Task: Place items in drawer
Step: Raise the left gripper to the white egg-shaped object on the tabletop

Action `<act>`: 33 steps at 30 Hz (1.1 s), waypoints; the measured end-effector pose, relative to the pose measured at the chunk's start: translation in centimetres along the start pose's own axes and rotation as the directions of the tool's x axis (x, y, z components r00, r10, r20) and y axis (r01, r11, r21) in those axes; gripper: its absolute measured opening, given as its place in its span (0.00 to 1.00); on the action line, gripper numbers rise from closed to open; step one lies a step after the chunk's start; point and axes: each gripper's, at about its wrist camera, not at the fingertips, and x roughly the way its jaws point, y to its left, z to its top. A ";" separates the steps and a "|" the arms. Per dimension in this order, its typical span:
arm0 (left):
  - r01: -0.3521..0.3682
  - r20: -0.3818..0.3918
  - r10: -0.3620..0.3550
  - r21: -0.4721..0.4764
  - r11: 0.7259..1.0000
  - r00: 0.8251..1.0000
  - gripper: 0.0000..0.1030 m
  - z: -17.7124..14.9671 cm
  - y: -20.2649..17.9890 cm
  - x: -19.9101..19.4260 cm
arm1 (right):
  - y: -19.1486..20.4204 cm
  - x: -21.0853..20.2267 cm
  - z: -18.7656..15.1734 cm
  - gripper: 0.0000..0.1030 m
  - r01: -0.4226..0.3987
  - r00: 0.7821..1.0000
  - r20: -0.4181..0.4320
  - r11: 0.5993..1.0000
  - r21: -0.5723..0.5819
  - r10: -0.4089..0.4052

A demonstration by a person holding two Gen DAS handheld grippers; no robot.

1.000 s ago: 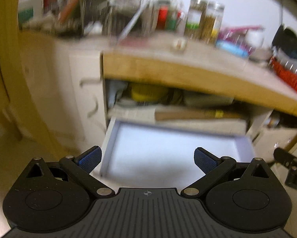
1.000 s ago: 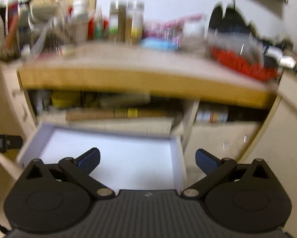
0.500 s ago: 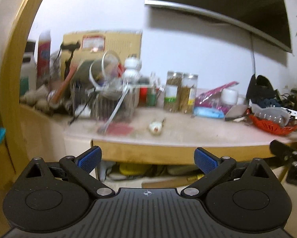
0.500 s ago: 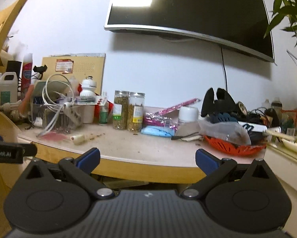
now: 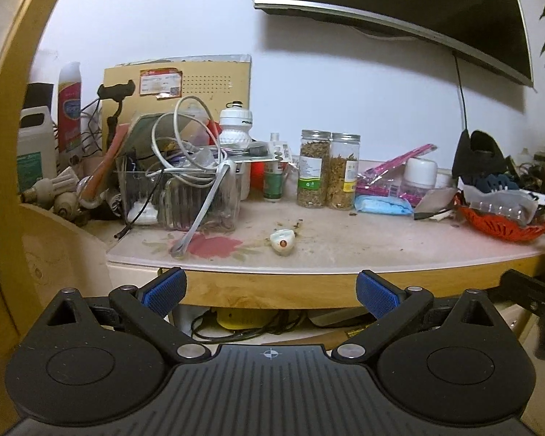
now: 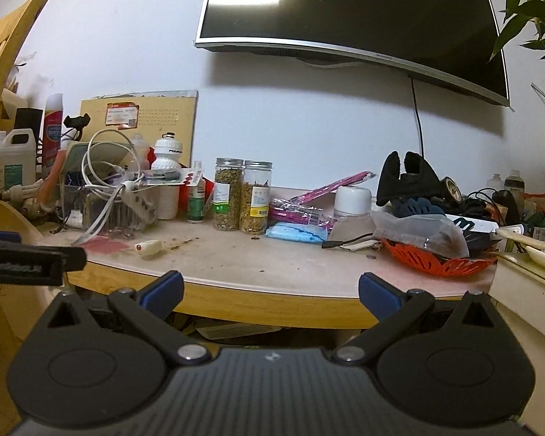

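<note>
Both grippers face a cluttered wooden desk (image 5: 272, 289) from just below its front edge. My left gripper (image 5: 270, 290) is open and empty. My right gripper (image 6: 270, 292) is open and empty. On the desktop lie a small white bulb-like item (image 5: 282, 241), also in the right wrist view (image 6: 148, 247), two jars of dried herbs (image 5: 328, 169), a blue packet (image 5: 383, 205), a white bottle (image 5: 236, 134) and a clear box of cables (image 5: 183, 189). The drawer is out of view below the frames.
An orange basket (image 6: 436, 259) full of odds and ends sits at the desk's right. A monitor (image 6: 352, 11) hangs on the wall above. A curved wooden chair back (image 5: 3, 109) stands at the left. The other gripper's body (image 6: 28, 259) shows at the left edge.
Both cameras have tilted up: a second ago they looked down into the open white drawer under the desk, now they look across the desktop. Both grippers stay open.
</note>
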 end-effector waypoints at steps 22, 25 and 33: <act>0.019 -0.046 -0.016 0.082 0.996 0.999 1.00 0.8 -0.5 10.0 | 0.1 0.2 -0.1 1.00 -0.001 1.000 -0.014 1.000 0.019 0.002; 0.031 -0.049 -0.027 0.084 0.996 0.998 1.00 0.9 -0.5 11.3 | 0.3 0.3 0.0 1.00 -0.007 1.000 -0.010 1.000 0.008 0.007; 0.038 -0.054 -0.034 0.073 0.997 0.998 0.99 1.3 -0.6 14.5 | 0.8 0.2 0.0 1.00 -0.021 1.000 0.000 1.000 -0.015 0.021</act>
